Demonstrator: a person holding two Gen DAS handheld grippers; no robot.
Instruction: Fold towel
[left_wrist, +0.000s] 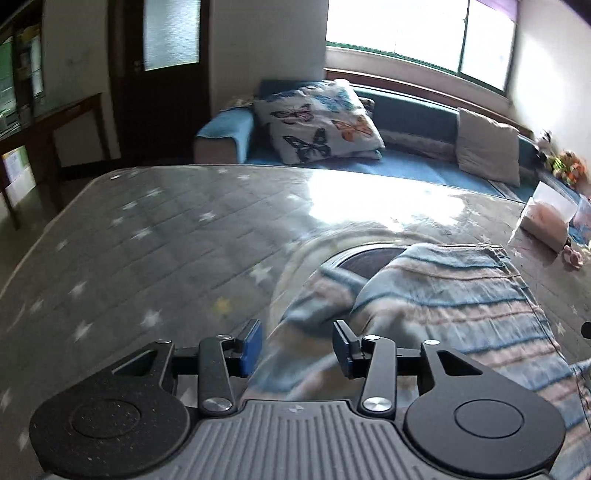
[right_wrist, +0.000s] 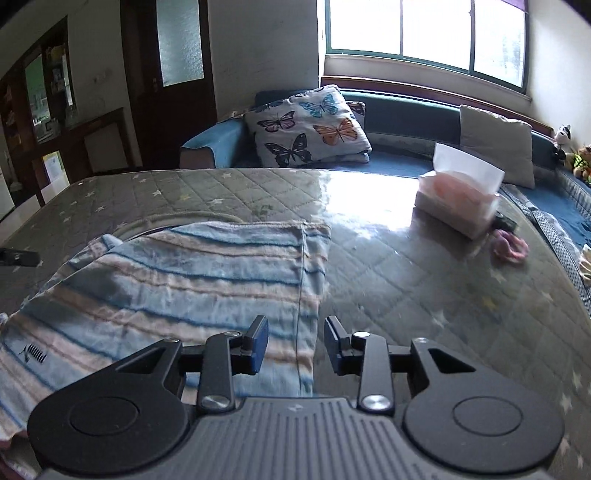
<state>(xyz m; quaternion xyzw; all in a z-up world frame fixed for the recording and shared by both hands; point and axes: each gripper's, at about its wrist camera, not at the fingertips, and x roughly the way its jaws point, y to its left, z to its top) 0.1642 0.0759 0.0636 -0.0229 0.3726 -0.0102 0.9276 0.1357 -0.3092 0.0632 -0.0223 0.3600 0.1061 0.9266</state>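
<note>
A grey quilted table cover with pale stars (left_wrist: 147, 236), glossy under window light, fills the left wrist view, with a blue sofa (left_wrist: 417, 122) and a butterfly-print cushion (left_wrist: 317, 122) across the top. The blue-and-pink striped terry towel (left_wrist: 443, 295) lies spread over the lower right of the frame, its far left corner turned over on itself beside a dark round inset (left_wrist: 369, 260) in the table. The left gripper (left_wrist: 297, 349) sits at lower centre with its jaws apart and nothing between them, just above the towel's rumpled left edge.

In the right wrist view the same towel (right_wrist: 177, 280) covers the lower left, flat, with a stitched hem down its right side. The right gripper (right_wrist: 296, 345) at bottom centre is also spread and empty, straddling that hem. A white tissue box (right_wrist: 458, 206) stands at upper right.

The cloth looks soft, light and limp, so it should drape and sag; the hemmed corners seem the firmest places to pinch.
</note>
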